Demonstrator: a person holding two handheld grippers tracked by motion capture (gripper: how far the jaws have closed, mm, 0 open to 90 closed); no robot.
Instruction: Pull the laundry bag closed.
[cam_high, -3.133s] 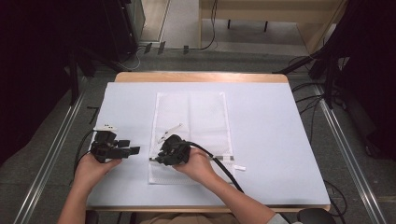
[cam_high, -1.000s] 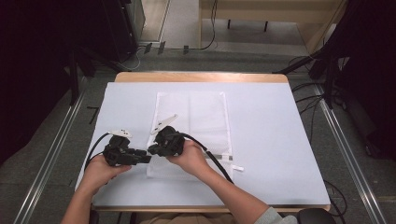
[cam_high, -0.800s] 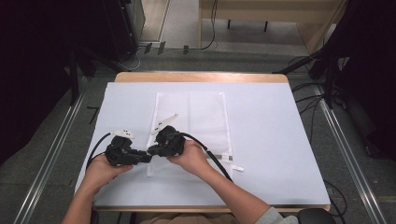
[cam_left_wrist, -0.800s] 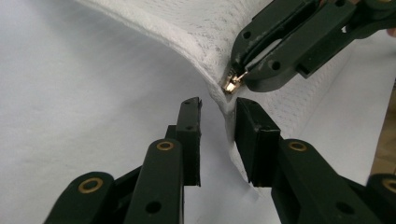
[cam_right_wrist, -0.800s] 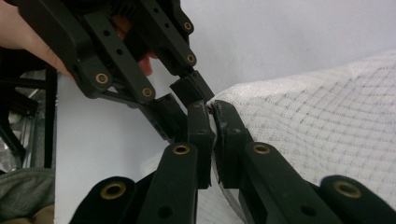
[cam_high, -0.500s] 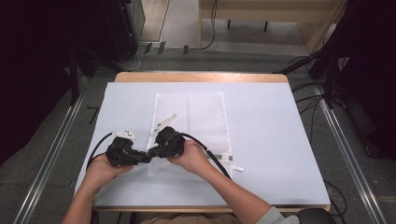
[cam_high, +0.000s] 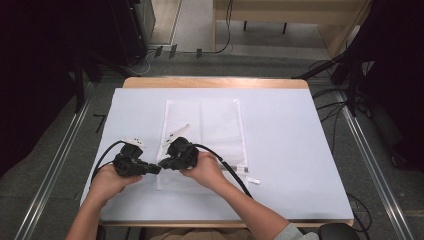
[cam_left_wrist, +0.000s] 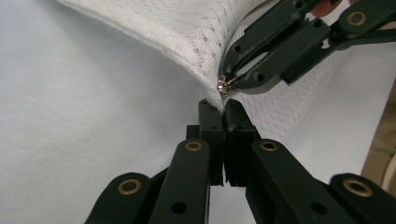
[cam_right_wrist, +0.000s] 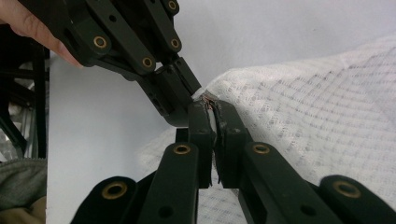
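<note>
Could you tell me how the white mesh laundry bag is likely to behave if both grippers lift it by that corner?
The white mesh laundry bag will probably drape limply: its pinched corner already tents. Thin, open mesh suggests little weight.

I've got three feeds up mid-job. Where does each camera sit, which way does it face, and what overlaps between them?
High view: above the person's side, facing forward and down on the table; forearms, both hands, left tongs and right tongs at the mesh bag.
Left gripper view: rides the left tongs, looking along jaws shut on the bag's edge.
Right gripper view: rides the right tongs, shut on the zipper pull; a fingertip shows top left.
Shared: each gripper view shows the other tongs and the bag.
</note>
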